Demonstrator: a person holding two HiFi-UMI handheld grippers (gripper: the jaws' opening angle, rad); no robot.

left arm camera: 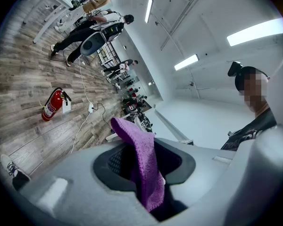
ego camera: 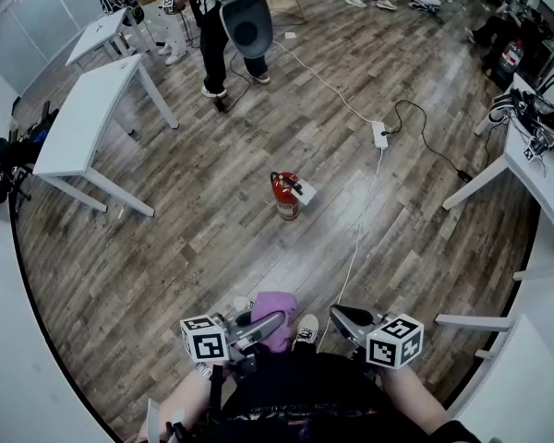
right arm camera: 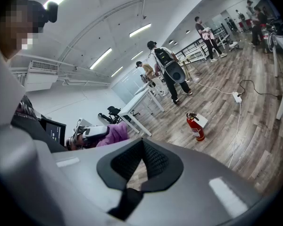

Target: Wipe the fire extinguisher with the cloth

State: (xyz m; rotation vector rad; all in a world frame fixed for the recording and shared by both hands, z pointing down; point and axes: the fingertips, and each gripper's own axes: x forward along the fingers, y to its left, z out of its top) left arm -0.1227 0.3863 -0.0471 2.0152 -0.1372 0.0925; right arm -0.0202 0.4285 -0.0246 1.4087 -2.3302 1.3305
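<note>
Cloth (left arm camera: 132,135) clamped in left gripper (left arm camera: 144,167) jaws, fire extinguisher (ego camera: 285,195) well apart

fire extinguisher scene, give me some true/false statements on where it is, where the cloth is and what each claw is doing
1. The left claw grips the purple cloth. True.
2. The right claw is open around the fire extinguisher. False: its jaws are shut on nothing, and the extinguisher is out on the floor, well apart from it.
3. The fire extinguisher stands upright on the wooden floor. True.
4. The purple cloth is already pressed against the fire extinguisher. False: the cloth is up in the left claw, close to the person, with open floor between it and the extinguisher.
</note>
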